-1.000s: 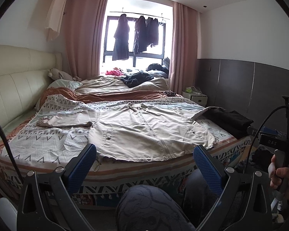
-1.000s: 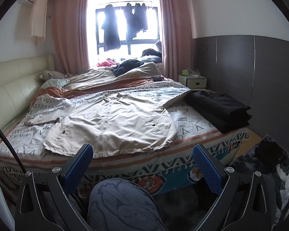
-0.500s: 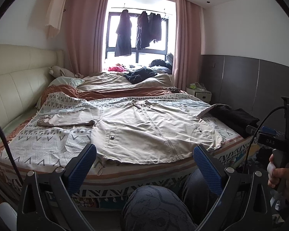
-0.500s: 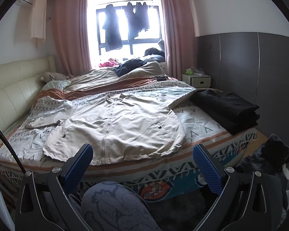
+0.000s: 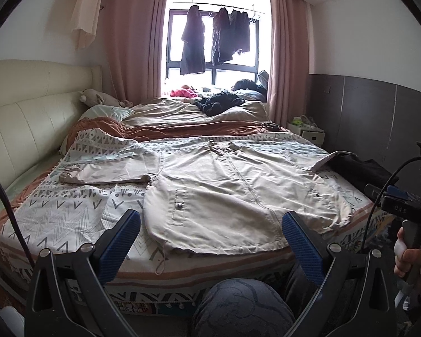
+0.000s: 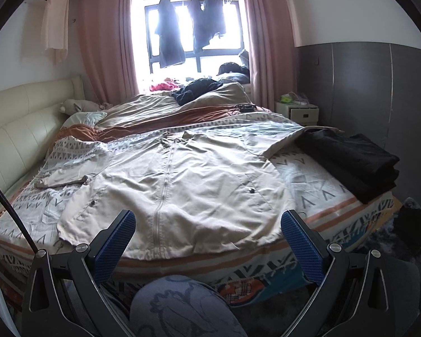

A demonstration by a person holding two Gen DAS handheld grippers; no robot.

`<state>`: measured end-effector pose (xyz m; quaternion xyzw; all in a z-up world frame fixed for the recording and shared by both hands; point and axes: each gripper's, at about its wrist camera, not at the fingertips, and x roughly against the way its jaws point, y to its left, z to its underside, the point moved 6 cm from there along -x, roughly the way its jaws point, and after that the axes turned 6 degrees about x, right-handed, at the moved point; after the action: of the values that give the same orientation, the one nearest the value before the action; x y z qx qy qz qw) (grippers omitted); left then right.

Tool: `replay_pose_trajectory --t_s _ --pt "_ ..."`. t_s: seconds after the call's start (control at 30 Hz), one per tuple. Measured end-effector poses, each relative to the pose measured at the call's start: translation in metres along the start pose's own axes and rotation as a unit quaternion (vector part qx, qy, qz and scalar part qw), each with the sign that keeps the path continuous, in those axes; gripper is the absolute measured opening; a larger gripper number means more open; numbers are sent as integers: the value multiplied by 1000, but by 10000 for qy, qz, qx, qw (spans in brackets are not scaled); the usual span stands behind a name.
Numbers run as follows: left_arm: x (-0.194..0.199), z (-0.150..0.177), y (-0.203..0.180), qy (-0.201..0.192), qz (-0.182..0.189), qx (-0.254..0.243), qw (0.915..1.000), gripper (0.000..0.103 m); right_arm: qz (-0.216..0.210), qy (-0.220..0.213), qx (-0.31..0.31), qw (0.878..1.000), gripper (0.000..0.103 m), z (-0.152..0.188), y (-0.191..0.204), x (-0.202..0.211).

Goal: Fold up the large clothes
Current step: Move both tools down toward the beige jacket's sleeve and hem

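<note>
A large beige jacket (image 5: 227, 193) (image 6: 182, 185) lies spread flat, front up and zipped, on the patterned bedspread (image 5: 70, 210) (image 6: 311, 193), hem toward me, both sleeves stretched out sideways. My left gripper (image 5: 210, 241) hangs open just short of the hem, holding nothing. My right gripper (image 6: 207, 238) is open too, over the bed's near edge before the hem, and empty. In the left wrist view the right gripper's body and the hand (image 5: 409, 250) that holds it show at the right edge.
A stack of folded black clothes (image 6: 350, 160) (image 5: 362, 168) sits on the bed's right side, touching the jacket's right sleeve end. Rumpled bedding, pillows and dark clothes fill the far half. A person's knee (image 6: 179, 306) (image 5: 241, 309) is below the grippers. A white nightstand (image 6: 297, 109) stands far right.
Both grippers have moved closer to the bed, and the jacket's hem now lies nearer their fingertips. The jacket itself has not moved.
</note>
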<state>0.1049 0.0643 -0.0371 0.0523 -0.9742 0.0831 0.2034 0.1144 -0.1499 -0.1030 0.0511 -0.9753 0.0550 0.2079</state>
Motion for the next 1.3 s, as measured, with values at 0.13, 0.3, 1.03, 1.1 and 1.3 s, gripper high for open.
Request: replay_pose_trajectory --t_s 0.13,0.3,1.03,1.1,1.3 --pt "-22 -9 8 69 -68 12 10000 103 -52 32 -11 10000 103 -14 6 -27" --pt "-47 -26 24 98 -130 140 9998 103 -201 104 -62 9997 103 -31 19 -59" --pt "-159 -66 129 505 -792 567 9940 103 -1291 147 -197 9913 103 -84 101 -211" --pt "-170 -71 144 553 -894 639 9924 103 -1399 205 -222 9897 103 -84 109 -228" --pt "-196 -83 181 679 -1076 749 9890 103 -1730 432 -254 9836 103 -100 132 -282"
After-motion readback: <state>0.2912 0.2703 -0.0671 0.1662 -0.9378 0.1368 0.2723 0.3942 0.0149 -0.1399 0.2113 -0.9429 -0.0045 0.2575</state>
